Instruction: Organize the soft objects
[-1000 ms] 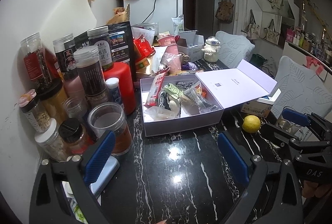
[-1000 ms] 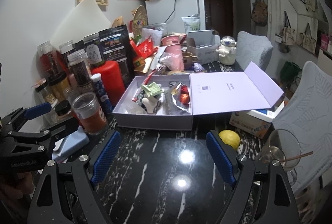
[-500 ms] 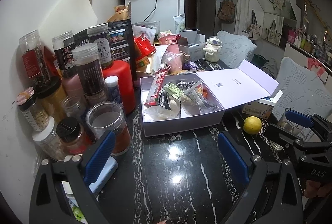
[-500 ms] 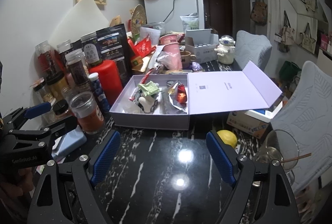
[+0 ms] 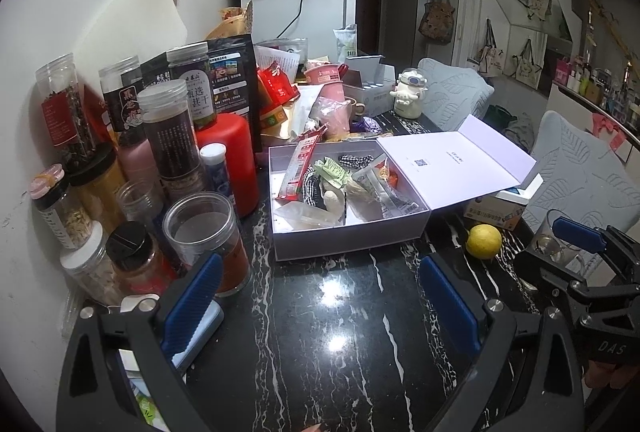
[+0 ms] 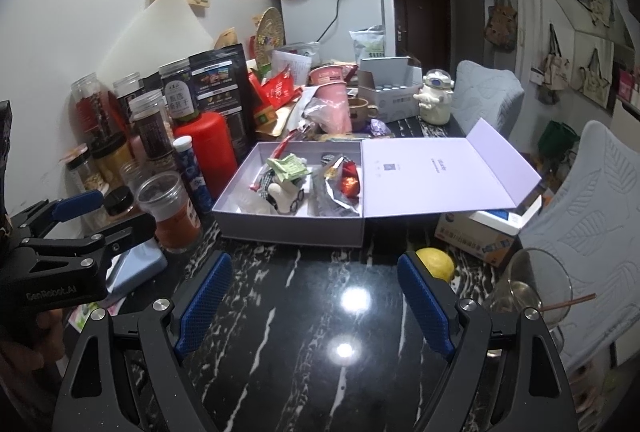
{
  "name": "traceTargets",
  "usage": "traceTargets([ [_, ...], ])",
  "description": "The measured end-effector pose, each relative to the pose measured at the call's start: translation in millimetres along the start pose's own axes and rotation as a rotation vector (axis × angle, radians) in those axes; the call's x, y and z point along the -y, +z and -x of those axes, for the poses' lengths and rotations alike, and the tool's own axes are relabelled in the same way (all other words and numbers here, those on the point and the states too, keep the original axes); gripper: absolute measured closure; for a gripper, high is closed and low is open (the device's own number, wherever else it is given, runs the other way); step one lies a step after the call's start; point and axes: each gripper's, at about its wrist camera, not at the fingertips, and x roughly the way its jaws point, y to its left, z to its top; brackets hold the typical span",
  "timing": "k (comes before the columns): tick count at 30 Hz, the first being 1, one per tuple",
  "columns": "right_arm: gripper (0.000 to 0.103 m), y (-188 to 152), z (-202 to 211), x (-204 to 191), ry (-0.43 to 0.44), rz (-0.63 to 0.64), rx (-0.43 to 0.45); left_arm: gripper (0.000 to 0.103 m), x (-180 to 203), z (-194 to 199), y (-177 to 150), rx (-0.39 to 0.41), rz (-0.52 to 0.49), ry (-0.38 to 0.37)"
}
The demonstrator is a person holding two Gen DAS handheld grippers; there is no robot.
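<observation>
Open lavender gift box [image 5: 348,236] sitting on the black marble table [image 5: 320,352], long axis running left to right across both views, hinged lid [image 5: 456,164] folded out flat to the right with its end flap tipped upward. Inside the box: a red snack sachet [image 5: 296,168] leaning on the back-left wall, long axis slanting up and away; a crumpled green packet [image 5: 330,170]; a black-and-white checked cloth piece [image 5: 312,188]; a small white soft figure [image 5: 335,202] standing roughly upright; silver foil packets [image 6: 336,192] on the right side, one red-printed. Small dark print and a square code on the inside of the lid, too small to read.

Left gripper [image 5: 320,296] hanging low over bare table just in front of the box, blue pads spread wide, nothing between them. Right gripper [image 6: 316,296] likewise spread wide and empty, near the box front, a lemon [image 6: 436,264] just behind its right pad.

Readable writing: "DAS" on the right gripper body in the left wrist view; "GenRobot.AI" on the left gripper body in the right wrist view. Chinese characters on the jar labels [image 5: 198,100] at left, beside a red canister [image 5: 232,160].
</observation>
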Motion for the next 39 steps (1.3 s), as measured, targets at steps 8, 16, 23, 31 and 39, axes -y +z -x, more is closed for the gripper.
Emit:
traceTargets([
  [8,0.017,-5,5,-1,-0.006,-0.015,0.004,0.003,-3,2,-2,-0.004,-0.004,0.011],
  [16,0.017,-8,12,-4,-0.030,-0.020,0.014,0.003,-8,3,-4,-0.011,-0.008,0.008],
  [23,0.017,-12,15,-5,-0.035,-0.022,0.009,0.003,-11,3,-7,-0.016,-0.002,0.013],
  [31,0.017,-14,16,-7,-0.035,-0.030,0.003,0.003,-12,4,-10,-0.016,-0.004,0.022],
  [39,0.017,-15,15,-8,-0.031,-0.031,0.002,0.003,-10,4,-11,-0.009,-0.015,0.013],
])
